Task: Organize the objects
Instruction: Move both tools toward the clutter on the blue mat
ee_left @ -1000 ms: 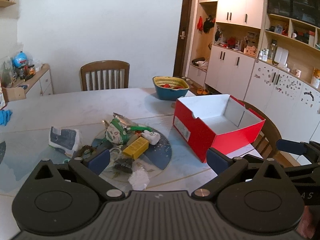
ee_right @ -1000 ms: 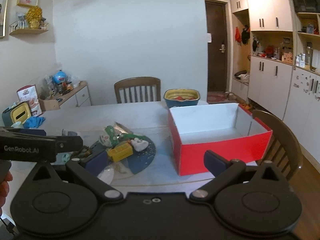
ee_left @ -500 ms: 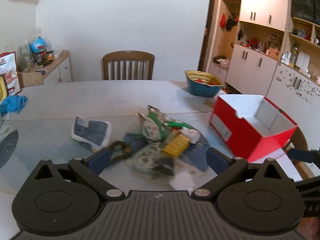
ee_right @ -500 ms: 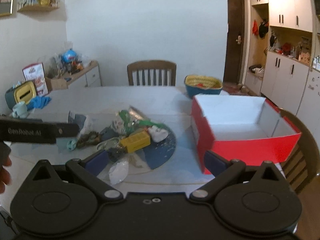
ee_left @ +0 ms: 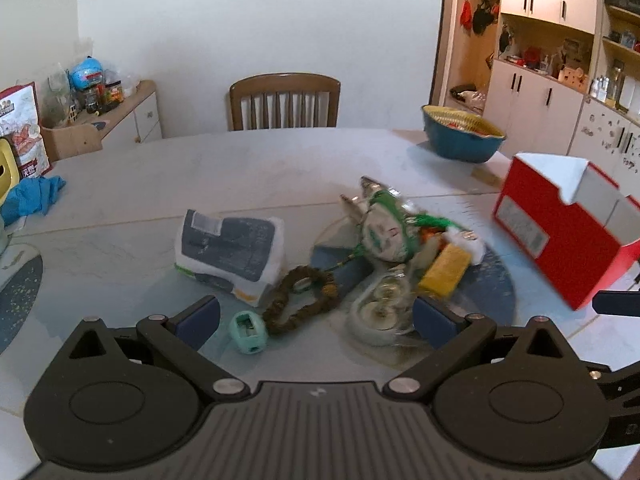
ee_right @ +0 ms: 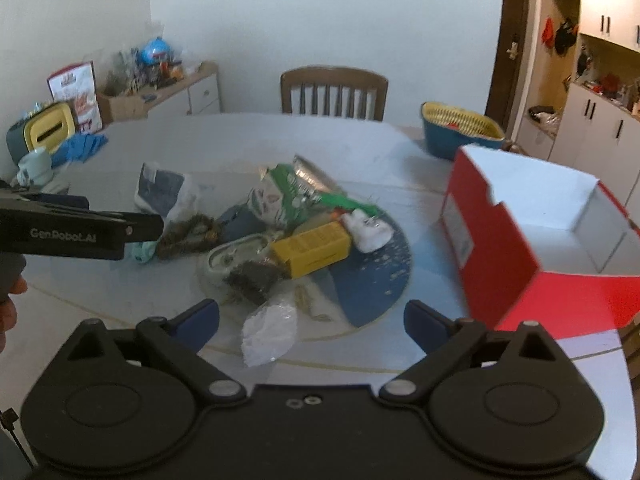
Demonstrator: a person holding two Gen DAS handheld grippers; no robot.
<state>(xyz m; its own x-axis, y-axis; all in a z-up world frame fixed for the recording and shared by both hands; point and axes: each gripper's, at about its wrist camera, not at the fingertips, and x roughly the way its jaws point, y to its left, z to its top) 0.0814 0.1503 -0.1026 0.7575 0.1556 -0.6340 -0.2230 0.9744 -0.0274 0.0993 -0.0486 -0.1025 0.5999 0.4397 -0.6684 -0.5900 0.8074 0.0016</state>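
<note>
A heap of clutter sits mid-table: yellow box [ee_right: 310, 249], green snack bag [ee_right: 280, 196], bead bracelet [ee_left: 301, 298], teal sharpener [ee_left: 248, 332], blue-white pouch [ee_left: 230, 250]. The empty red box [ee_right: 532, 236] stands at three o'clock of it. Both the left gripper [ee_left: 316, 318] and the right gripper [ee_right: 311, 320] hover near the heap, spread wide, holding nothing. Judging by this, sorting has barely begun; next calls for picking one item and closing on it. The pale table [ee_left: 240, 160] carries a blue basket [ee_left: 462, 136] at one o'clock; a chair [ee_left: 284, 100] and cabinets lie beyond.

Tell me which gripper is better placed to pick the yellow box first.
Probably the right gripper: open, empty, with the yellow box straight ahead. The left gripper faces the bead bracelet instead.
</note>
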